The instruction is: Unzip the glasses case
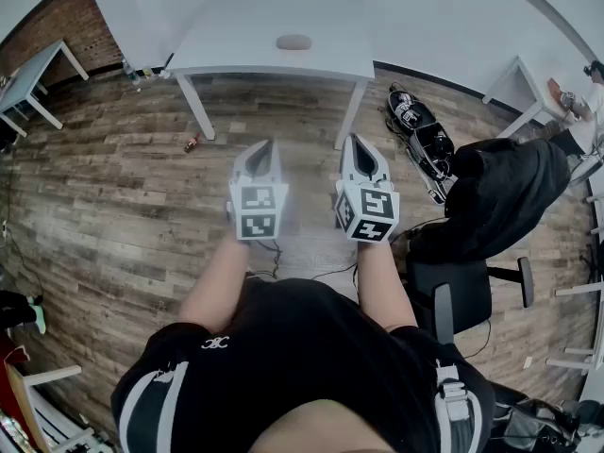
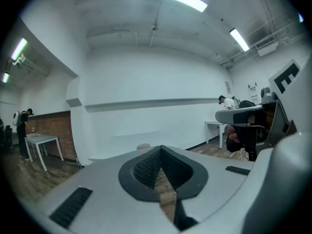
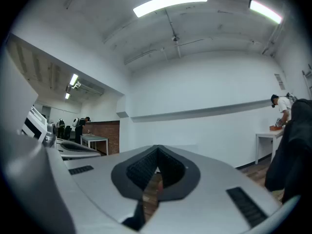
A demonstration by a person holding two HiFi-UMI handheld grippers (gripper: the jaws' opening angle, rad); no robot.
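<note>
White table (image 1: 236,50) at 12 o'clock holds glasses case (image 1: 293,41); L gripper (image 1: 268,147) & R gripper (image 1: 356,142) jaws pressed together, empty.

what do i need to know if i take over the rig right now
Left gripper: jaws shut, nothing between them, held in the air in front of the person.
Right gripper: jaws shut, empty, level beside the left one.
Glasses case: the small oval thing lying on the white table ahead, well short of both grippers. It is too small here to read the zip.
Done: nothing yet, the case is untouched.
Left: step up to the table, steady the case with one gripper, pull the zip open with the other.
</note>
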